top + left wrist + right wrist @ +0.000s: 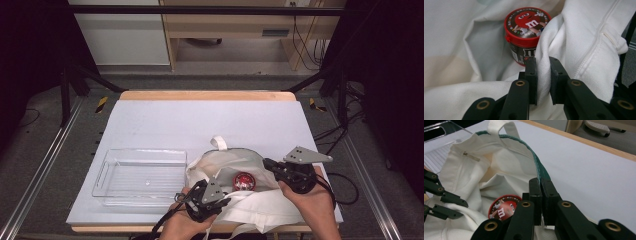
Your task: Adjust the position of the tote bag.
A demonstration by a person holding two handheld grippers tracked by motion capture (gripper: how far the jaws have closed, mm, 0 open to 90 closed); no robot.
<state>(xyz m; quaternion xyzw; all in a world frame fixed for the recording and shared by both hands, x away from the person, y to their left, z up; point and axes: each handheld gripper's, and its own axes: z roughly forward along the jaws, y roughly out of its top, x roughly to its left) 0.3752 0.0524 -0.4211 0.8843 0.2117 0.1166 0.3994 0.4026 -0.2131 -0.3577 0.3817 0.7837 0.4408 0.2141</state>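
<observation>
My left gripper (543,82) has clamped a fold of the white tote bag (584,50), and from along its jaws I can read the side of the red-lidded candy tub (526,35) standing inside the bag just beyond the fold, something the high view gives as no more than a small red disc (244,180). My right gripper (541,202) is clenched on the bag's green-trimmed rim (537,165), a trim that the left gripper view leaves out; this same view catches my left gripper's jaws at its left edge and the tub's lid below the rim. From above, both grippers (212,197) (272,167) hold the bag's mouth apart at the near edge of the table. A clear plastic tray (140,176) lies just beside the bag on the pale sheet (200,120) covering the wooden table (205,95), with a grey floor and cables (305,45) beyond.
</observation>
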